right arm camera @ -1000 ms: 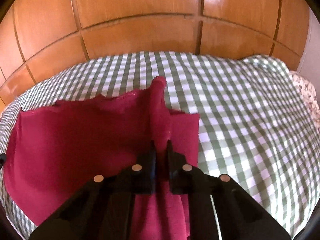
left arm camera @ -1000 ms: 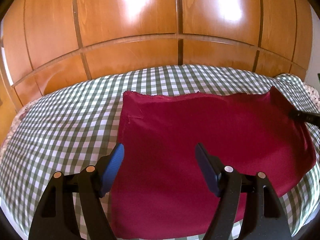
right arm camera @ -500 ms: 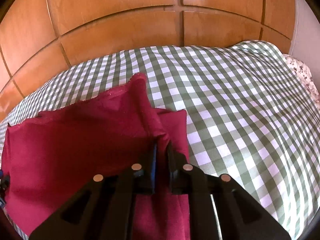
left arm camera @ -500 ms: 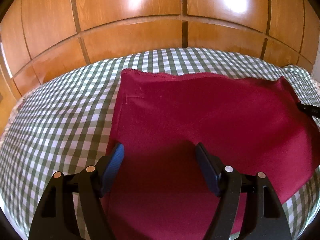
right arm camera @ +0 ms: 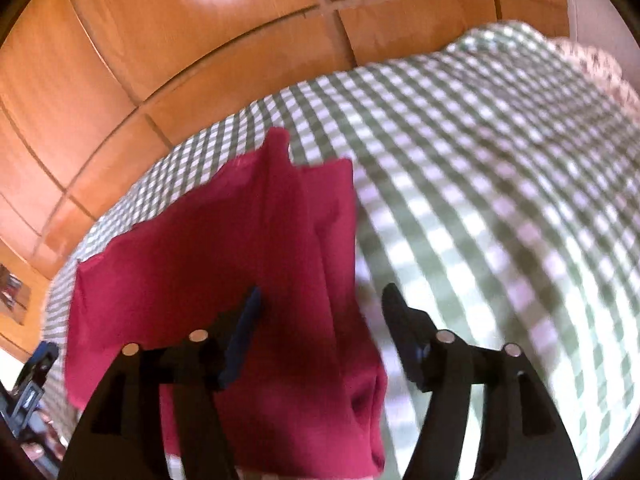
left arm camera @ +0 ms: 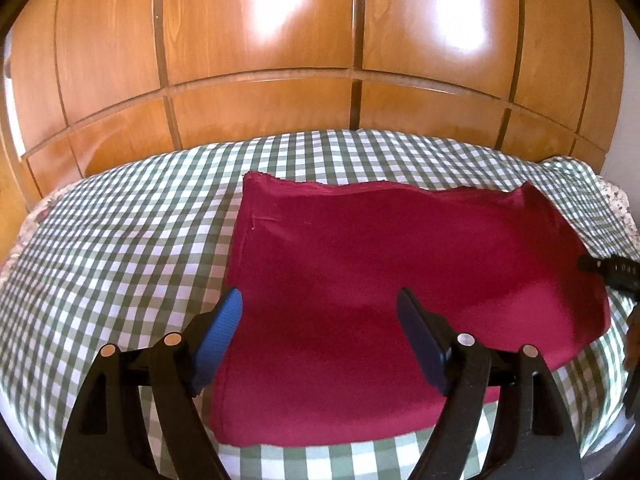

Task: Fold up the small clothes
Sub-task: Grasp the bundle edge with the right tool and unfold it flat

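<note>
A dark red cloth lies spread on the green-and-white checked bedcover, in front of the wooden panelled wardrobe. Seen from the left wrist, the cloth's left edge is straight with a short seam line near its far corner, its far edge is slightly wavy and frayed, and its right side is rounded by the lens. The left gripper hangs over the cloth's near left part with its blue-padded fingers spread wide, nothing between them. At the right border, a dark tip of the right gripper meets the cloth's right edge; most of it is cut off. In the right wrist view, which is blurred by motion, the cloth shows a raised fold running toward its far right corner. The right gripper is open above the cloth's right edge, the left finger over cloth, the right over bedcover; whether either touches is unclear.
</note>
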`<state>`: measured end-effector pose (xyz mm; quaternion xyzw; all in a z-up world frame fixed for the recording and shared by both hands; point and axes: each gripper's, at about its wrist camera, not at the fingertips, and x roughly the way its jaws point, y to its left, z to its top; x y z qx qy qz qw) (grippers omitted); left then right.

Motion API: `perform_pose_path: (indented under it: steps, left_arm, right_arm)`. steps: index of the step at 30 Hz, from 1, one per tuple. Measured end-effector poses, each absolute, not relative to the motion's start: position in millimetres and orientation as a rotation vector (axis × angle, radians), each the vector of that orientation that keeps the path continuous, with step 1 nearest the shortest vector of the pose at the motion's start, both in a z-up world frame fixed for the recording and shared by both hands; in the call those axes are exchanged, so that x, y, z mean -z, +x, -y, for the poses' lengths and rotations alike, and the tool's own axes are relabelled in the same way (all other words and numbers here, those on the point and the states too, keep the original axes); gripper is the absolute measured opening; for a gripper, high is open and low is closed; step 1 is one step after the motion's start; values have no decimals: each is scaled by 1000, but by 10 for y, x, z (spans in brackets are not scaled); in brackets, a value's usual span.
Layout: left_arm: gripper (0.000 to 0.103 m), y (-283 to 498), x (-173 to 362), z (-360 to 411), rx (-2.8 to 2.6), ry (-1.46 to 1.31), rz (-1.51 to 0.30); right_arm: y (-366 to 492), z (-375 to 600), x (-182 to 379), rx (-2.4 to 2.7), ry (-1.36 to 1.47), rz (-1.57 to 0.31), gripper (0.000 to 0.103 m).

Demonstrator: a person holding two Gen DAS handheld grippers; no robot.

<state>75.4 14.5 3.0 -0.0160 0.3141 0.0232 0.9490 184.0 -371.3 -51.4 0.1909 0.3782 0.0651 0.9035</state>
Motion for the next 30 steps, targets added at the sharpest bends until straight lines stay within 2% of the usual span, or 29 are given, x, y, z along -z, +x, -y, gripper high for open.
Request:
perform_pose_path:
  steps: [8,11,16,21,30]
  left_arm:
    - [78,629,-14,-38,-29,-26,-640]
    - [78,611,10,14,-22,-19,-647]
    - [78,636,62,105,0,1,-656]
    - [78,706,130,202,24,20,-671]
    - [78,925,318,364,62,44,-723]
  right_arm:
    - [1599,3683,642,-222,453,-808,70]
    - [1557,3639,643,-246,466,-815,60]
    - [1572,3618,671,-242,458,-818,54]
    - [1627,3606,697,-253,448,-820,38]
    - [1673,3594,681,-282,436,-826,29]
